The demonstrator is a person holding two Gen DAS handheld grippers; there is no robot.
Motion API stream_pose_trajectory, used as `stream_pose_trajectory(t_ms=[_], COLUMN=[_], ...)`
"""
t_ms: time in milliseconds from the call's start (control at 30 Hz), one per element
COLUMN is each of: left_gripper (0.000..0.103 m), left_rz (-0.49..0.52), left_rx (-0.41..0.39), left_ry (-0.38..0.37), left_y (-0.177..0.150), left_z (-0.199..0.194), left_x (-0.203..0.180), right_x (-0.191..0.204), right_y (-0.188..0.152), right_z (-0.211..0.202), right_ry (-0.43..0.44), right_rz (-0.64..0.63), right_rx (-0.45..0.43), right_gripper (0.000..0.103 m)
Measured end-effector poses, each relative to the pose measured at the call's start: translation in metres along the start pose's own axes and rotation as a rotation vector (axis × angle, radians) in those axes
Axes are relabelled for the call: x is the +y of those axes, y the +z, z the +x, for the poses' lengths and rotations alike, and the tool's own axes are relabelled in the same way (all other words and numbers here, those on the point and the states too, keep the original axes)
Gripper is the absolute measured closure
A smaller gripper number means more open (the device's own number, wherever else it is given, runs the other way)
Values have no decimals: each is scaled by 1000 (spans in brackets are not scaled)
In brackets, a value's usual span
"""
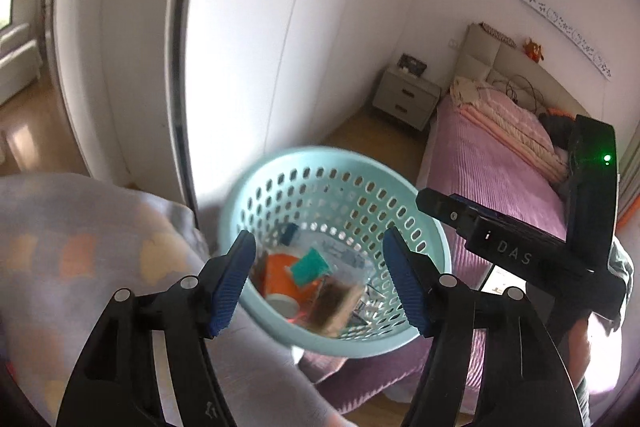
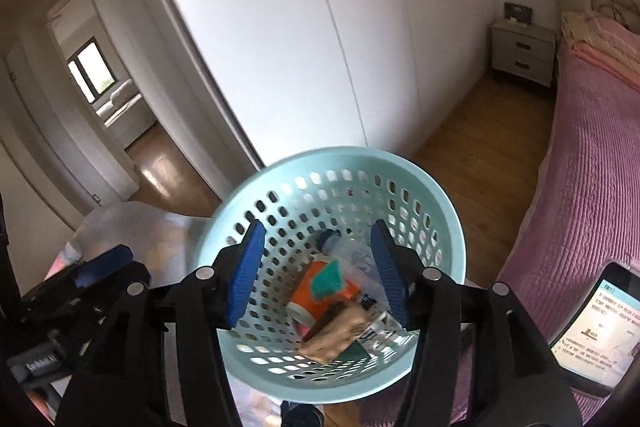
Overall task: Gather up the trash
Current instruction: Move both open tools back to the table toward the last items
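A pale turquoise perforated basket [image 1: 320, 157] [image 2: 340, 155] stands just beyond both grippers. Inside lie an orange cup [image 1: 280, 279] [image 2: 308, 293], a teal scrap [image 1: 310, 265] [image 2: 328, 281], a brown wrapper [image 1: 332, 307] [image 2: 336, 333] and a clear bottle with a blue cap [image 2: 352, 255]. My left gripper [image 1: 320, 283] hovers over the basket's mouth, open, with nothing between its blue pads. My right gripper [image 2: 316, 275] hangs over the same opening, also open and holding nothing. The two grippers sit side by side, and each one's black housing [image 1: 500, 247] [image 2: 80, 287] shows in the other's view.
White wardrobe doors [image 1: 260, 47] [image 2: 300, 47] rise behind the basket. A bed with a pink cover [image 1: 480, 167] [image 2: 592, 167] runs along the right, a grey nightstand [image 1: 406, 97] at its head. A pastel blanket [image 1: 80, 247] lies left. A lit tablet [image 2: 596, 331] rests on the bed.
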State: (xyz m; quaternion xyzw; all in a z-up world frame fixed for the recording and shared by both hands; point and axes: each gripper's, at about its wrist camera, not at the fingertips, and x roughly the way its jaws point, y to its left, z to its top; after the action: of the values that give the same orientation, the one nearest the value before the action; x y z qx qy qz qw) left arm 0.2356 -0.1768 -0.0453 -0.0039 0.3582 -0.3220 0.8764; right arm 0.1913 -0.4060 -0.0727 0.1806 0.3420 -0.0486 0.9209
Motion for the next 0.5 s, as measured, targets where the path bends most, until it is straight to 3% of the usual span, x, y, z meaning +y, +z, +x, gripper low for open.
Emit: stream_pose_trajectory(t_ms=[300,500], left_gripper=[39,34], left_rz=[-25,-63], left_rx=[-154,-215], left_ry=[93,281], left_y=[-3,-15], left_z=[-96,-165], left_x=[31,96], right_x=[78,151], right_y=[-2,-21], right_z=[-39,-41], right_ry=[124,251], right_rz=[-143,-237], right_rx=[-75,-69], right_gripper=[51,47])
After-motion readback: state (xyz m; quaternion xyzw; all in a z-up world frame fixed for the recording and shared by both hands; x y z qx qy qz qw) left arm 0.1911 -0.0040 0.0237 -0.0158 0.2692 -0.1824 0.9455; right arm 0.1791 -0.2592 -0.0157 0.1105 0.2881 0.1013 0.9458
